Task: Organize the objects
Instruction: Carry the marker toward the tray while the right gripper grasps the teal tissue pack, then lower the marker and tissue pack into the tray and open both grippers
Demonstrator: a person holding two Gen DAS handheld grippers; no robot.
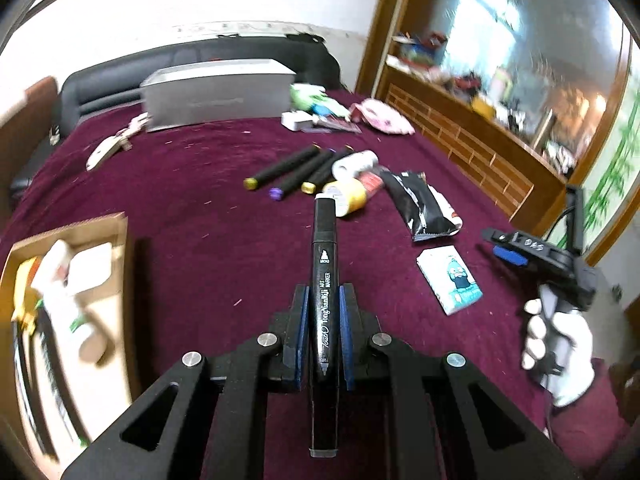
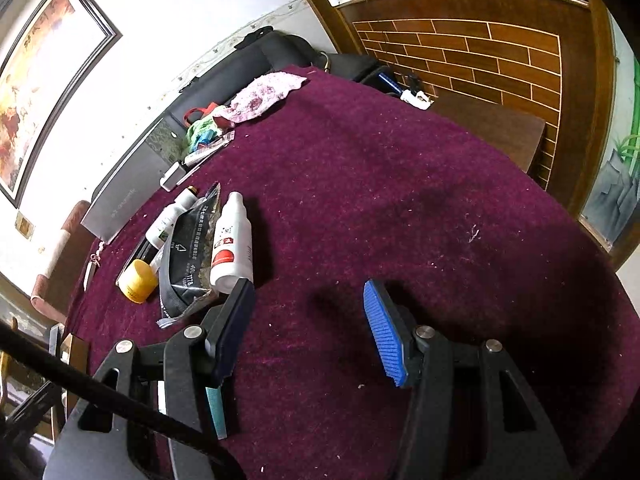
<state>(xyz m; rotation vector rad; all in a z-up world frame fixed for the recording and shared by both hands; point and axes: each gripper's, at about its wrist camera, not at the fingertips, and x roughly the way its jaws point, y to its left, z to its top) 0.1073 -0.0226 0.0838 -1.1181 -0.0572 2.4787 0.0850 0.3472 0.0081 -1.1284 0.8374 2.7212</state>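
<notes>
My left gripper (image 1: pixel 323 312) is shut on a black art marker (image 1: pixel 325 280), held lengthwise above the purple cloth (image 1: pixel 200 208). A cardboard box (image 1: pixel 120 264) with items inside sits at the left. Ahead lie several black markers (image 1: pixel 288 170), a yellow-capped jar (image 1: pixel 347 197), a white bottle (image 1: pixel 356 162), a black pouch (image 1: pixel 428 208) and a white card pack (image 1: pixel 450 280). My right gripper (image 2: pixel 308 320) is open and empty over the cloth; it also shows in the left wrist view (image 1: pixel 506 246). The right wrist view shows the pouch (image 2: pixel 188 256), a white bottle (image 2: pixel 232 240) and the yellow jar (image 2: pixel 138 280).
A grey box (image 1: pixel 218 94) stands at the back, with a pink cloth (image 1: pixel 384 116) and small clutter beside it. A black sofa (image 1: pixel 120 76) lies behind. A wooden cabinet (image 2: pixel 480 52) borders the right. A dark wooden stool (image 2: pixel 492 128) stands by the table edge.
</notes>
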